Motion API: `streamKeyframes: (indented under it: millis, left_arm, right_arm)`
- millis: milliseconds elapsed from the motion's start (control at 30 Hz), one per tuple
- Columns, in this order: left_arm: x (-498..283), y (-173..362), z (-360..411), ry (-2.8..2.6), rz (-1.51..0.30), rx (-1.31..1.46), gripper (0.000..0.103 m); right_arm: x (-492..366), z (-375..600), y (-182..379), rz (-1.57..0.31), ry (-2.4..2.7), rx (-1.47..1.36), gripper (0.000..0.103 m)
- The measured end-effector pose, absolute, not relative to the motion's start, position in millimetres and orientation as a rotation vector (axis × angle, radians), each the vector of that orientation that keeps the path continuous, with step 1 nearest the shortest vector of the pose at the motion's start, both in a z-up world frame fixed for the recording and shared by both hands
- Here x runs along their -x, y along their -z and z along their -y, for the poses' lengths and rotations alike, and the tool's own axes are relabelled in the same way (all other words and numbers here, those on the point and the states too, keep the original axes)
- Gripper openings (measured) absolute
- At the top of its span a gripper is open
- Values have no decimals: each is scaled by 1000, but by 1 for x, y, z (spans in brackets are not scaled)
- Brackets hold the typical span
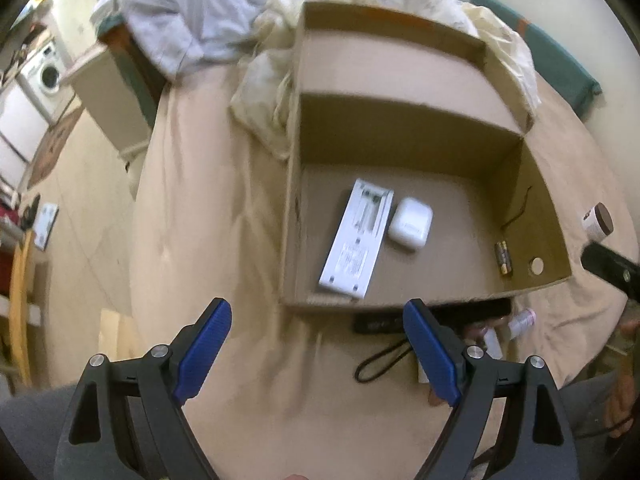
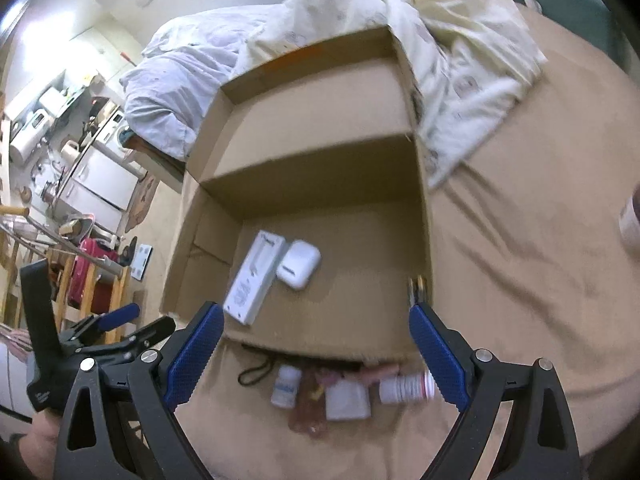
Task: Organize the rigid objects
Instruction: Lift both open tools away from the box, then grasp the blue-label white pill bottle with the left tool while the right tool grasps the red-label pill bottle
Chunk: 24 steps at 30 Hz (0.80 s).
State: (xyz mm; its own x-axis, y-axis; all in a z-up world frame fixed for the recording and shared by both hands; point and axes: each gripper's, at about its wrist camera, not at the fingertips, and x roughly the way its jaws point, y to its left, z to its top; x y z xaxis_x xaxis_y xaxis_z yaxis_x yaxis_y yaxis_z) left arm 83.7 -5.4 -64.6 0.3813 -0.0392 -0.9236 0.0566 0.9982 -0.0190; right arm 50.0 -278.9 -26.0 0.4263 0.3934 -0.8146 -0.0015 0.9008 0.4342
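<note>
Blue-padded jaws of both tools stand wide apart, grasping nothing. The left tool (image 1: 316, 344) hovers over a tan bedsheet (image 1: 208, 240); the right tool (image 2: 316, 354) hangs above a row of small things lying on the sheet just in front of a cardboard box (image 2: 304, 184): a black looped cord (image 2: 254, 372), a small white bottle (image 2: 286, 386), a white packet (image 2: 347, 402), and a white ribbed bottle (image 2: 406, 388) on its side. Inside the box lie a flat white carton (image 2: 254, 282), a white earbud case (image 2: 299, 264) touching it, and batteries (image 1: 504, 258) in the right corner. Beyond, rumpled bedding (image 2: 360, 28).
</note>
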Motion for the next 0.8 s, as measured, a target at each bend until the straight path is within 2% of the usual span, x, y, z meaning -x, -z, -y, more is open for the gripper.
streamKeyframes:
  millis: [233, 333, 367, 433, 533, 767, 800]
  left_arm:
    - [-82, 88, -11, 32, -1268, 99, 86]
    - [-79, 90, 2, 75, -1276, 64, 86]
    - [-76, 94, 12, 113, -1291, 53, 84]
    - [-74, 102, 28, 181, -1333, 51, 68]
    - [-71, 123, 57, 266, -1418, 35, 56]
    - [-78, 160, 89, 286, -1511, -1, 55]
    - [-79, 165, 91, 277, -1516, -10, 55]
  right_arm:
    - [-29, 284, 49, -1183, -222, -423, 100]
    - [-27, 282, 57, -1211, -214, -436, 100]
    - [-27, 282, 60, -1224, -210, -446, 100]
    - [-26, 283, 65, -1244, -199, -459, 100]
    - [-27, 285, 70, -1265, -180, -466, 100]
    - [-27, 299, 91, -1345, -127, -454, 99]
    - [-27, 299, 93, -1354, -126, -450, 94]
